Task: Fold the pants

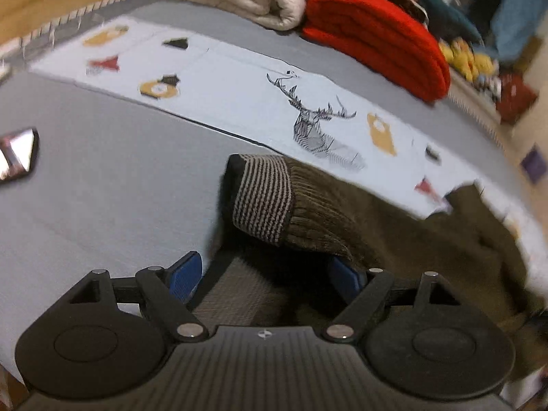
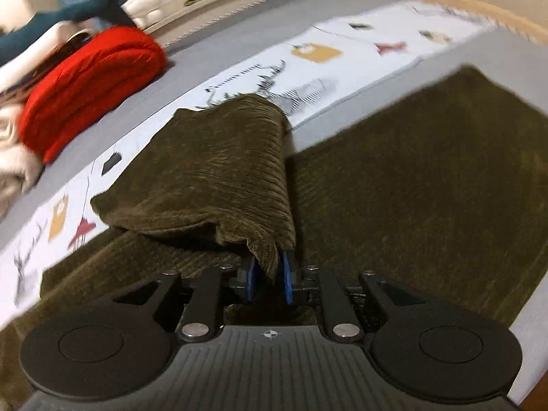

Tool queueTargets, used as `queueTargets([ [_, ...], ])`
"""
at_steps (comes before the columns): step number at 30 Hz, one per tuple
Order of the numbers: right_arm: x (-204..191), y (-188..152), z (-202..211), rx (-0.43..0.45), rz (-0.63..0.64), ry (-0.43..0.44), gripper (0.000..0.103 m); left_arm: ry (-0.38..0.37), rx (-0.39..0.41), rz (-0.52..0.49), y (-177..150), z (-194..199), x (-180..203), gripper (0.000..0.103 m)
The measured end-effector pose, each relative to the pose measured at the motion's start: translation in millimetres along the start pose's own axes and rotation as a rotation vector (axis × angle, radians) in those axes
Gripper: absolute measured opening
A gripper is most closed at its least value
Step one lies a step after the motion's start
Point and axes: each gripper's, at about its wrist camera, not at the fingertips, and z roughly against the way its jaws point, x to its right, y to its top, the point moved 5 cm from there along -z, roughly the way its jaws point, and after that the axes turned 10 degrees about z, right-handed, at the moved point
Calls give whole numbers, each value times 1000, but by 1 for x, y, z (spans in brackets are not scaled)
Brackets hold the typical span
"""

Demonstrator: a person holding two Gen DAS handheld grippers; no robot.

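1. on the grey bed (image 2: pixel 513 54), olive corduroy pants (image 2: pixel 411 185) are spread beside a printed white cloth (image 1: pixel 239 102).
2. a folded pant end is pinched by the right tongs (image 2: pixel 269 279).
3. the left tongs (image 1: pixel 263 274) are spread wide around the striped cuff (image 1: pixel 263 195), pads not pressing.

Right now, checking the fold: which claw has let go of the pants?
The left claw: jaws wide around the striped cuff. The right claw pinches the pants.
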Motion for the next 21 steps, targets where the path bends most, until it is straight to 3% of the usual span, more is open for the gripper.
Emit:
queueTargets([
  [6, 0, -1, -4, 12, 45, -59, 41, -44, 0, 69, 9, 12, 3, 86],
  [9, 1, 0, -6, 8, 57, -70, 44, -65, -8, 79, 10, 14, 4, 86],
  [14, 1, 2, -8, 12, 45, -81, 46, -152, -14, 86, 5, 21, 13, 102],
  [17, -3, 2, -10, 13, 56, -92, 47, -112, 4, 35, 0, 17, 23, 103],
  [21, -7, 2, -12, 9, 57, -95, 47, -91, -69, 77, -8, 0, 26, 103],
])
